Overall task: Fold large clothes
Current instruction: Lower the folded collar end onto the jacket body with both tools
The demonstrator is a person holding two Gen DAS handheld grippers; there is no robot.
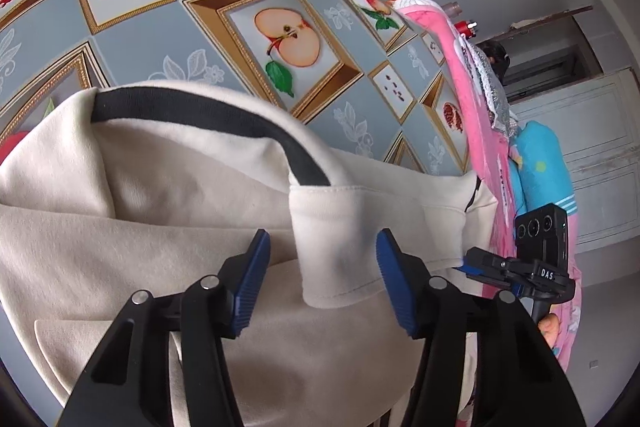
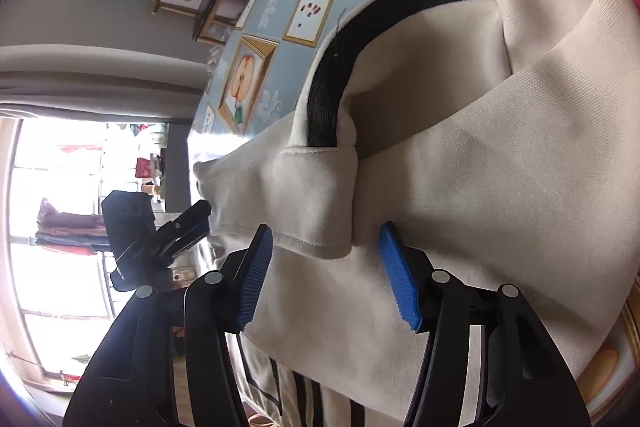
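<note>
Sweatshirt (image 1: 160,227), cream and soft-knit with a black ribbed neckband (image 1: 208,115), lies bunched on the table (image 1: 168,39), whose slick cloth is printed with gold-framed fruit. Your left gripper (image 1: 323,277) has its blue ridged pads spread apart on either side of a folded, stitched cuff (image 1: 336,251), not pressing it. Your right gripper (image 2: 326,273) likewise stands parted around a hemmed fold (image 2: 316,203) just below the neckband. A pink fabric (image 1: 476,131) drapes at the table's far edge. The sweatshirt's lower part is cut off behind the grippers' black arms.
</note>
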